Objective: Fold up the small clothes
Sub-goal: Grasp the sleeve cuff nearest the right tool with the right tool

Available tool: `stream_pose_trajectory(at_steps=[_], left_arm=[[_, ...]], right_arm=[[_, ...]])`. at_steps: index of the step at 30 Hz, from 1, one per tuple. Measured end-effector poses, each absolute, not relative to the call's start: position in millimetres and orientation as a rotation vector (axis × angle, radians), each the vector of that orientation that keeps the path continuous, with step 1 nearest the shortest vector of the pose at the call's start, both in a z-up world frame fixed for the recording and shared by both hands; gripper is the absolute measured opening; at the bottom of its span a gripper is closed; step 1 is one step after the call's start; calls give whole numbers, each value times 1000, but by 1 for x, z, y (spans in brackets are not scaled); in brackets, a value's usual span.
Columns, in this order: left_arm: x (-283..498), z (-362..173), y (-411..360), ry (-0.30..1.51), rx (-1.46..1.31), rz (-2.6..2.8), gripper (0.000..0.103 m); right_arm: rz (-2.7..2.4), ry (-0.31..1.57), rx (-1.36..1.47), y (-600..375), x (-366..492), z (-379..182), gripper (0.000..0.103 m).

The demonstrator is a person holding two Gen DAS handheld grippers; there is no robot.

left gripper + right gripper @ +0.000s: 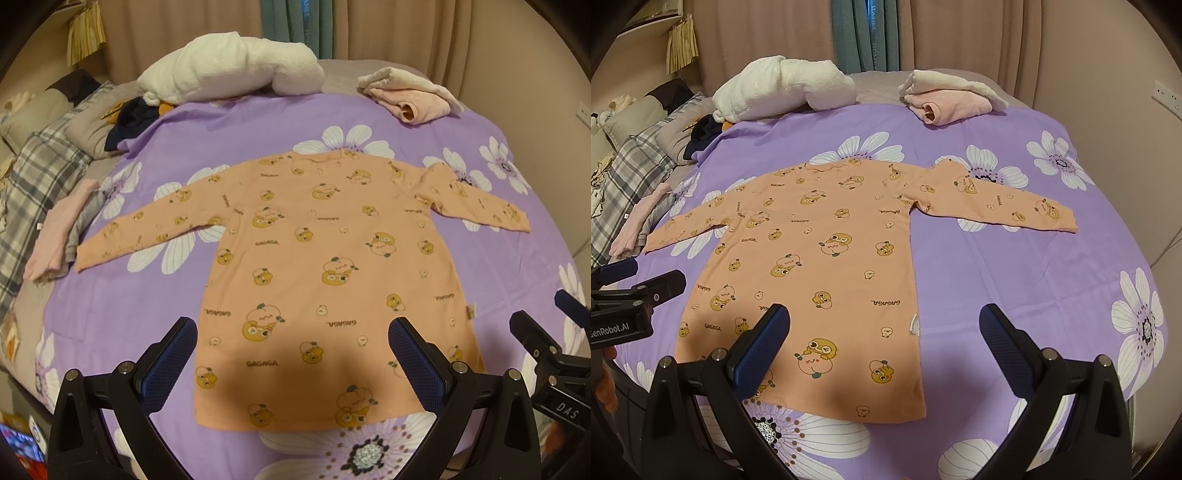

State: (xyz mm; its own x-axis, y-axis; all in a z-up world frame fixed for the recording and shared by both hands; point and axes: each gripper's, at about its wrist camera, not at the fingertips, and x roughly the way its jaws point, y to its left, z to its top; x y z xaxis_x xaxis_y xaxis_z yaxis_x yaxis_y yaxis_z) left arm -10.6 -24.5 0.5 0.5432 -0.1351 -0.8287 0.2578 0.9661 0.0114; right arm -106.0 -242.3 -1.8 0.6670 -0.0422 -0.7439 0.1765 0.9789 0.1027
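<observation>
The shirt (314,266) lies flat mid-bed (147,317), hem toward the near edge. Light, limp knit, it will sag and crease; pinch a sleeve cuff or hem corner. Both the left gripper (291,354) and right gripper (884,341) hang spread, empty.

A home bedroom. A bed spread with a purple cotton sheet printed with white daisies (258,122) fills both views. Behind the bed hang beige and teal curtains (871,33). At its left side lie grey pillows and a grey plaid blanket (40,173); a rolled white fleece blanket (783,88) rests on its far edge.
</observation>
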Motion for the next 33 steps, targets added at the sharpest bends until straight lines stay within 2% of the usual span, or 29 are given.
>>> stream_pose_trajectory(at_steps=[5,9,15,21,30,32,33], left_arm=[[-3,-5,-19,992,45,-295,102],[13,-18,-11,1028,-84,-357,102],[44,-45,9,1058,-306,-381,102],[73,-57,17,1053,-318,-296,102],[112,-58,-3,1049,-304,-323,102],[117,-56,-10,1043,-294,-331,102],[119,-56,-12,1042,-290,-332,102]], right_arm=[[-98,827,228,-253,-106,-8,103],[8,812,426,-279,-101,-21,103],[-31,760,809,-363,-88,-69,102],[-213,668,1024,-449,-78,-113,99],[-311,503,1281,-543,-51,-151,82],[-334,464,1314,-555,-44,-161,69],[-340,449,1322,-559,-41,-164,66]])
